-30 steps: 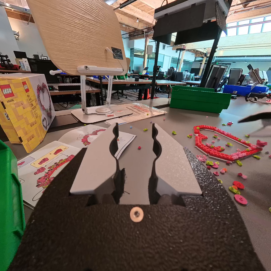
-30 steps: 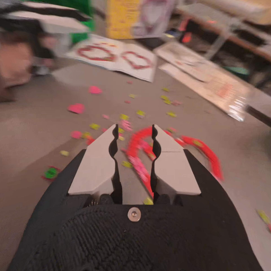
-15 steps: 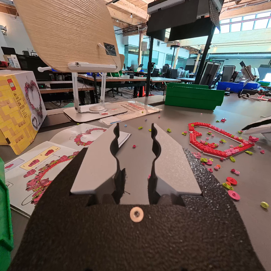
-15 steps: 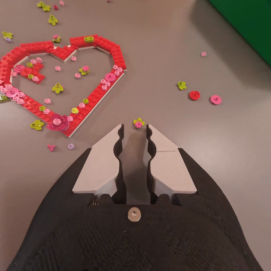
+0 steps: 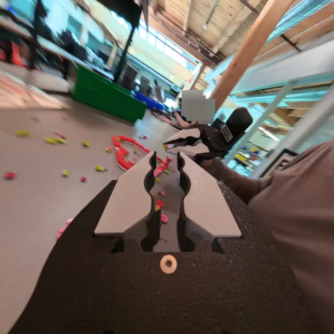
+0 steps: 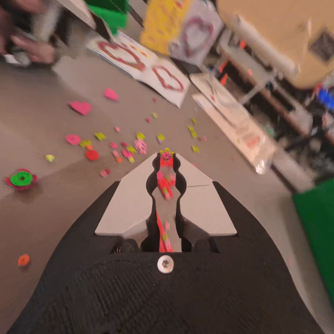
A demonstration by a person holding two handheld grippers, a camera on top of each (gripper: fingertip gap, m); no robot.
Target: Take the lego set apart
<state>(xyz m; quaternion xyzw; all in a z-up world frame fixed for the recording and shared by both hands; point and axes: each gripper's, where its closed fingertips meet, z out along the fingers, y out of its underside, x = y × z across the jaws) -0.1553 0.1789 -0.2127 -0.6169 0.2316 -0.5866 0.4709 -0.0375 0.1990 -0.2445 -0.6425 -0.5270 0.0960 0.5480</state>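
The red heart frame [image 5: 122, 157] lies flat on the grey table, with small pink and lime studs on it. My left gripper [image 5: 166, 153] is open and empty, held above the table just short of the heart. My right gripper [image 6: 166, 153] is shut on a small pink flower on a lime leaf [image 6: 166, 155], pinched at the very fingertips. It hangs over the heart frame, whose red band [image 6: 165, 186] shows through the gap between the fingers. The right gripper also shows in the left wrist view [image 5: 167, 146], above the heart's far side. Both views are motion-blurred.
Loose pink, red and lime pieces [image 6: 92, 155] are scattered over the table. A green-and-magenta flower [image 6: 21, 179] lies at the left. An open instruction booklet [image 6: 144, 66] and a yellow box [image 6: 162, 23] lie beyond. Green bins stand at the back [image 5: 106, 97] and right [image 6: 318, 226].
My right gripper closed on the flower piece that lay in front of it and lifted it, swinging back over the heart. My left gripper turned right towards the heart, still open.
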